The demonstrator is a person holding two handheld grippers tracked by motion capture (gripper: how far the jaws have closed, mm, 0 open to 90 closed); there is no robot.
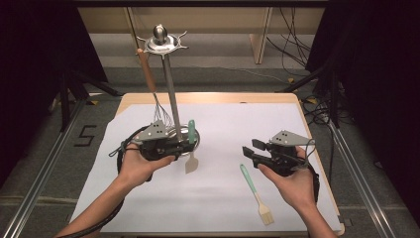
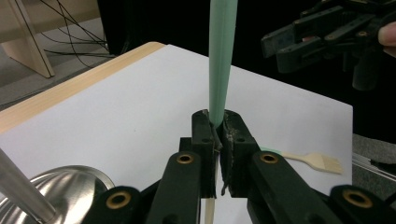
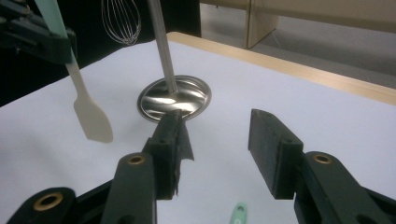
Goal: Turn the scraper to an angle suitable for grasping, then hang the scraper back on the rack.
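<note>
Gripping the spatula [image 1: 190, 144] low, the left gripper [image 1: 184, 147] risks clipping the stand [image 1: 170, 94]; right gripper [image 1: 249, 150] hangs open, empty

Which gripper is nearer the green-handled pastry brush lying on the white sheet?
Right. The right gripper hovers open just above the pastry brush handle's tip; the left gripper is farther left, clamped on a green-handled spatula.

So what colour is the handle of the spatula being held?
Mint green handle, clearest in the left gripper view.

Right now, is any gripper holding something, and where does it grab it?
The left gripper holds the spatula by its green handle. The right gripper is open, holding nothing.
</note>
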